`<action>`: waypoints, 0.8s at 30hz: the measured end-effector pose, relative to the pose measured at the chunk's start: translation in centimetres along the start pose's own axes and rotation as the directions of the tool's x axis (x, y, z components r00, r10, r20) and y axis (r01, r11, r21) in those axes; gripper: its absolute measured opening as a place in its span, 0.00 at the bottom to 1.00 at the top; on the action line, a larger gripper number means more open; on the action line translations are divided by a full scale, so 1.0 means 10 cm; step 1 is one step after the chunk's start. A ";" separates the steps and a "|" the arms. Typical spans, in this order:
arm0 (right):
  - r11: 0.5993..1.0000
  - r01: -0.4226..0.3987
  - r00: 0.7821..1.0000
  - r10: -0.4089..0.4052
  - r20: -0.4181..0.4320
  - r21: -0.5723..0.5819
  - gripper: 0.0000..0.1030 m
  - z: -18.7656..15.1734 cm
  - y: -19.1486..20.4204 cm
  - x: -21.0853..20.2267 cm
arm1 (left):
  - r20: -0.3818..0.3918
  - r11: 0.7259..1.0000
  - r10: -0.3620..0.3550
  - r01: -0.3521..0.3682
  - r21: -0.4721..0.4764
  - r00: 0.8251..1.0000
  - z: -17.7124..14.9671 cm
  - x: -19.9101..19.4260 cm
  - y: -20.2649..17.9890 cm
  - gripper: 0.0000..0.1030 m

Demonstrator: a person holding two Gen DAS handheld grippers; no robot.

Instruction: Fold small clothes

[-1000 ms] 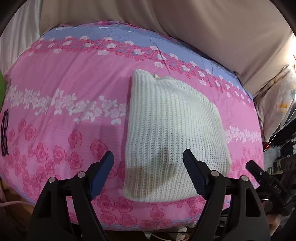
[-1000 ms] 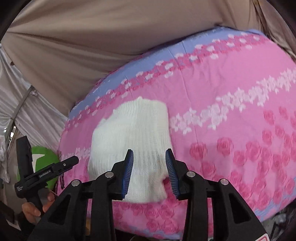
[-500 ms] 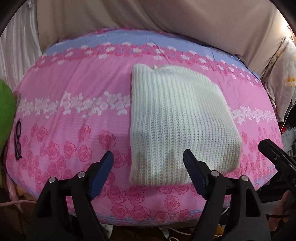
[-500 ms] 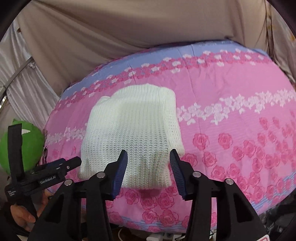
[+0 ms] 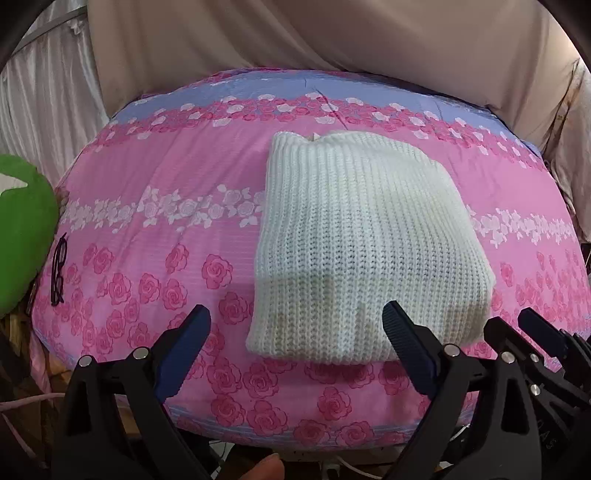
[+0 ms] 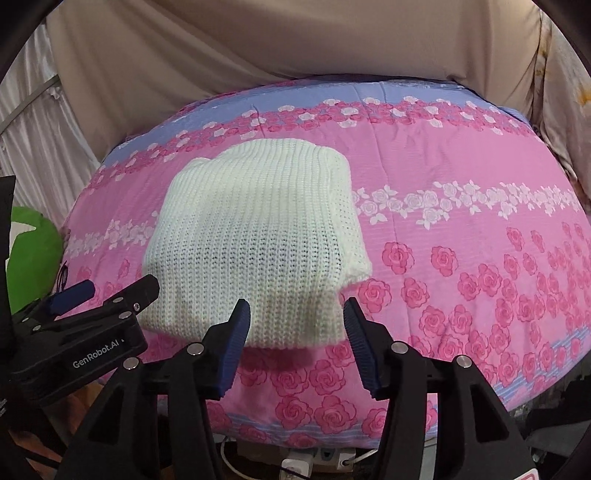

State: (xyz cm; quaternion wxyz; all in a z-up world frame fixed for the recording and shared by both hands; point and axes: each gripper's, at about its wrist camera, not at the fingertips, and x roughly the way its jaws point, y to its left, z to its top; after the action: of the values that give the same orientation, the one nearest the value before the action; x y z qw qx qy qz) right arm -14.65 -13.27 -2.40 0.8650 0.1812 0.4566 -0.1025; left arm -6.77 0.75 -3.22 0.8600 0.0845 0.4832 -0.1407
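While both grippers' jaws spread wider, gripping nothing, one folded white knit garment [image 5: 365,243] lies on one bedspread [image 5: 155,192].

Ahead of the tongs spreads a pink rose-printed bedcover [image 5: 155,192] with a lilac far band, backed by a beige draped cloth [image 5: 295,33], while far off to their left sit a green cushion [image 5: 22,236] and what look like dark-framed glasses [image 5: 59,273].

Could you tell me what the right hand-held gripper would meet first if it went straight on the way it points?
Most likely the near edge of the white knit; the right hand-held gripper, empty and opening, points there, though depth is unclear.
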 end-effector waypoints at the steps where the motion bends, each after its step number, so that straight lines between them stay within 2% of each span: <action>1: 1.000 0.001 1.000 -0.001 -0.003 -0.005 0.52 -0.02 0.01 -0.01 | -0.004 1.000 0.002 -0.002 -0.010 1.000 -0.02 -0.01 0.01 0.89; 5: 1.000 0.025 0.999 -0.025 -0.026 -0.001 0.55 -0.08 0.05 -0.07 | -0.039 0.999 0.032 -0.032 -0.022 0.999 -0.09 -0.03 0.04 0.89; 11: 0.999 0.033 0.999 -0.034 -0.018 -0.028 0.58 -0.14 0.11 -0.18 | -0.050 0.999 0.053 -0.053 0.005 0.997 -0.18 -0.10 0.02 0.89; 24: 0.999 0.033 0.999 -0.033 -0.020 -0.025 0.59 -0.15 0.13 -0.19 | -0.026 0.997 0.070 -0.069 0.025 0.997 -0.17 -0.16 -0.04 0.89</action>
State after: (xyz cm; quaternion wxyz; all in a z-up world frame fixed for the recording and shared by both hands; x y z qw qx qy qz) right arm -16.44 -11.49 -1.31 0.8607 0.1640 0.4695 -0.1094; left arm -9.07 1.14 -2.77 0.8566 0.1134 0.4899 -0.1153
